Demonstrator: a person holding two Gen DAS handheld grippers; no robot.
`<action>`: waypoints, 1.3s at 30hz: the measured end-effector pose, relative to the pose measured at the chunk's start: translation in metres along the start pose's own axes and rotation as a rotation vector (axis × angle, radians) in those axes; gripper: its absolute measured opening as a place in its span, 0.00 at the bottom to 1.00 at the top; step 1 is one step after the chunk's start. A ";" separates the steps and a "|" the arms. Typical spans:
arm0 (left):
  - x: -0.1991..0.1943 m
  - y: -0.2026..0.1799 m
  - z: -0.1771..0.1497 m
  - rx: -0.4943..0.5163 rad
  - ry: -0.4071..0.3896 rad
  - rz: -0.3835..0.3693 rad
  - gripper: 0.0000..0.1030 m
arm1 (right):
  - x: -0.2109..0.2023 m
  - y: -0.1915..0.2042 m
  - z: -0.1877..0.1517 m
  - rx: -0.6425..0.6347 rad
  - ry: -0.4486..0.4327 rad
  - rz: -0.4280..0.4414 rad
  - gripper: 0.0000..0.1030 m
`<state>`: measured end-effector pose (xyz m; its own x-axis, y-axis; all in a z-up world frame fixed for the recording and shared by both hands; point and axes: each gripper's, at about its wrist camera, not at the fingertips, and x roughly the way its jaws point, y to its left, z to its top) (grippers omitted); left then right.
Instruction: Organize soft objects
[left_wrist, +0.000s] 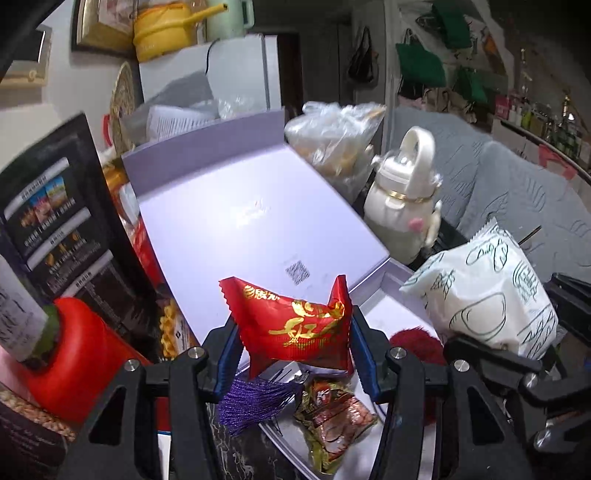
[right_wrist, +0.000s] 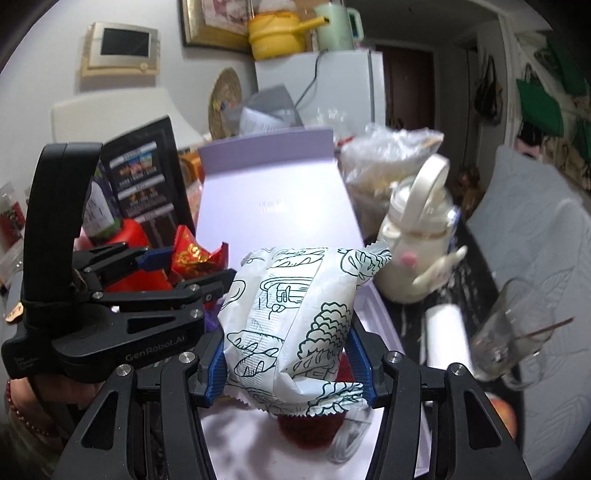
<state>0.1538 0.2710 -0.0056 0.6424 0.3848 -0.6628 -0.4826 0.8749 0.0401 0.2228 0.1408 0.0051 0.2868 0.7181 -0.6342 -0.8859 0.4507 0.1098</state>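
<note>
Left gripper (left_wrist: 293, 334): black jaws with blue ribbed pads, clamped on a puffy red foil snack packet (left_wrist: 295, 325) with crimped, saw-toothed ends and gold Chinese characters, not readable. Packet held in the air above the near left corner of an open pale lavender cardboard box (left_wrist: 391, 280), whose glossy lid (left_wrist: 240, 206) leans back from the far edge.

Right gripper (right_wrist: 290, 362): same build, pinching a plump white plastic pillow packet (right_wrist: 291, 321) printed with dark green line drawings of loaves and trees; small print on the back seam too fine to read. Packet hangs over the box's interior, near its right edge. Both grippers tilted downward, side by side; in the right wrist view the left one sits to the left, "GenRobot.AI" embossed on its body, a wrist with a red bead bracelet (right_wrist: 22, 413) behind it.

On the box floor: fuzzy red pom-pom (left_wrist: 417, 343) beneath the white packet, purple thread tassel (left_wrist: 255, 402) at the near left edge, crinkled green-and-brown wrapper (left_wrist: 332, 421), coiled white cable (right_wrist: 347, 439).

Just beyond the box's right edge: glossy cream bottle with a loop handle (left_wrist: 406, 199).
</note>
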 end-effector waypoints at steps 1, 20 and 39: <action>0.005 0.001 -0.001 -0.003 0.016 0.006 0.51 | 0.006 -0.001 -0.002 0.006 0.014 0.004 0.53; 0.064 -0.006 -0.022 -0.002 0.221 -0.001 0.51 | 0.076 -0.025 -0.025 0.051 0.190 -0.029 0.54; 0.078 -0.018 -0.026 0.075 0.314 0.019 0.55 | 0.072 -0.032 -0.025 0.068 0.223 -0.038 0.63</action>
<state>0.1976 0.2774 -0.0778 0.4134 0.3016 -0.8592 -0.4399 0.8923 0.1016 0.2628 0.1644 -0.0636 0.2251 0.5680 -0.7917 -0.8474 0.5152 0.1287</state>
